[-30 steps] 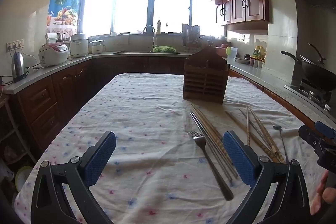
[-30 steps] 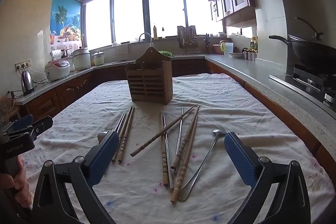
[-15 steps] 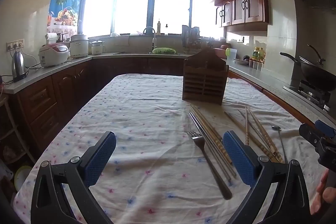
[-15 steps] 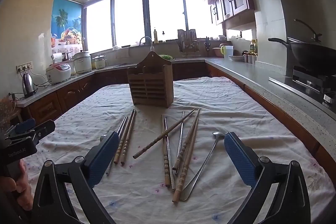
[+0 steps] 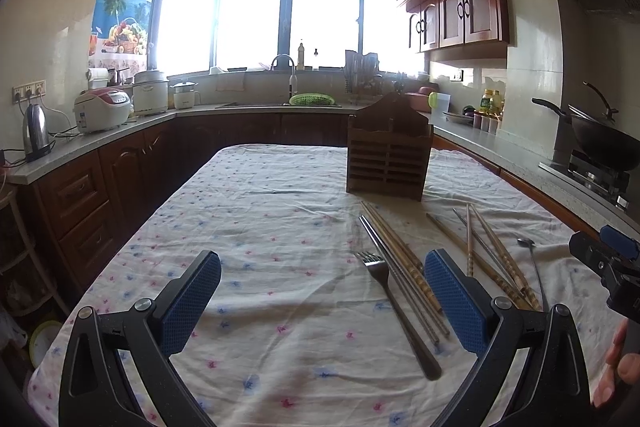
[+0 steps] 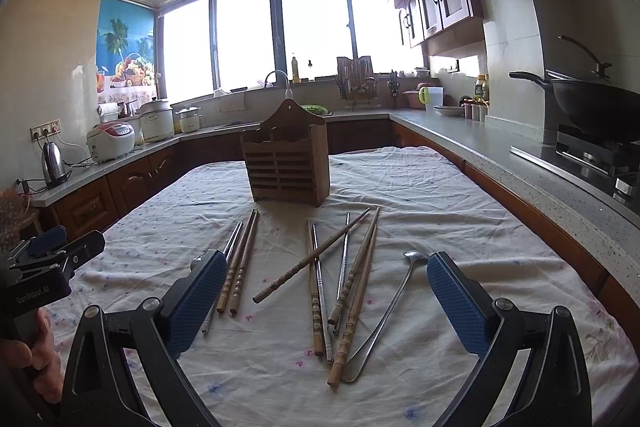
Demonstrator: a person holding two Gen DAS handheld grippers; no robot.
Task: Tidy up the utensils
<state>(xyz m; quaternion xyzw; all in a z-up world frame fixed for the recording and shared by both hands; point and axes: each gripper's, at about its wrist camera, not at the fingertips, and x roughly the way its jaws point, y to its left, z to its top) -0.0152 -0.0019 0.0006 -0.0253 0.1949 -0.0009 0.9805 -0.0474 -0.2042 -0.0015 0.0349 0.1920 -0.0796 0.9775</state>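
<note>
A wooden slatted utensil holder (image 5: 389,158) stands upright on the clothed table; it also shows in the right wrist view (image 6: 287,163). Wooden and metal chopsticks (image 6: 346,279) lie scattered in front of it, with a metal spoon (image 6: 386,311) to their right. A fork (image 5: 394,301) lies beside a chopstick pair (image 5: 400,263). My left gripper (image 5: 320,297) is open and empty above the cloth, left of the fork. My right gripper (image 6: 322,301) is open and empty over the scattered chopsticks.
A floral tablecloth (image 5: 248,227) covers the table. Counters run around it with a kettle (image 5: 35,133), rice cookers (image 5: 102,109) and a wok on the stove (image 6: 596,109). The other handheld gripper shows at each view's edge (image 5: 612,267) (image 6: 44,267).
Both grippers have risen or tilted slightly; the table contents sit a little lower in view. Nothing on the table has moved.
</note>
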